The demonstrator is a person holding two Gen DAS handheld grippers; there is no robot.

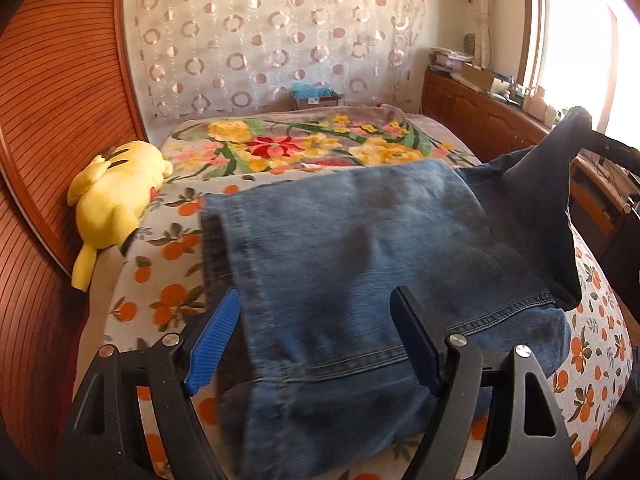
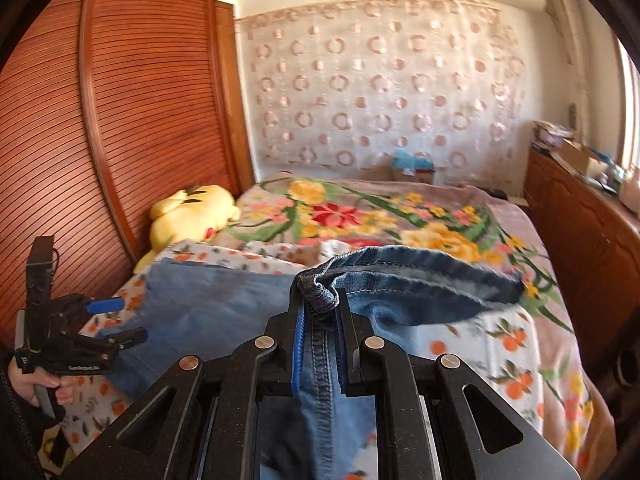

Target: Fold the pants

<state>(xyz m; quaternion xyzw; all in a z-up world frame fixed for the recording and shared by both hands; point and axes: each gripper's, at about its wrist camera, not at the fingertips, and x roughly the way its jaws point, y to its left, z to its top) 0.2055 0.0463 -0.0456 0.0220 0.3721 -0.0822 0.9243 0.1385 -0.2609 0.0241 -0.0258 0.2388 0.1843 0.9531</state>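
Note:
Blue jeans lie folded over on the bed. My left gripper is open, its fingers wide apart over the near part of the denim, holding nothing. In the right wrist view, my right gripper is shut on a bunched seam edge of the jeans and holds it lifted above the bed. That raised end shows at the right of the left wrist view. The left gripper also shows at the left of the right wrist view, with its fingers apart.
The bed has an orange-print sheet and a floral blanket farther back. A yellow plush toy lies by the wooden slatted wardrobe at left. A wooden cabinet with clutter stands at right under the window.

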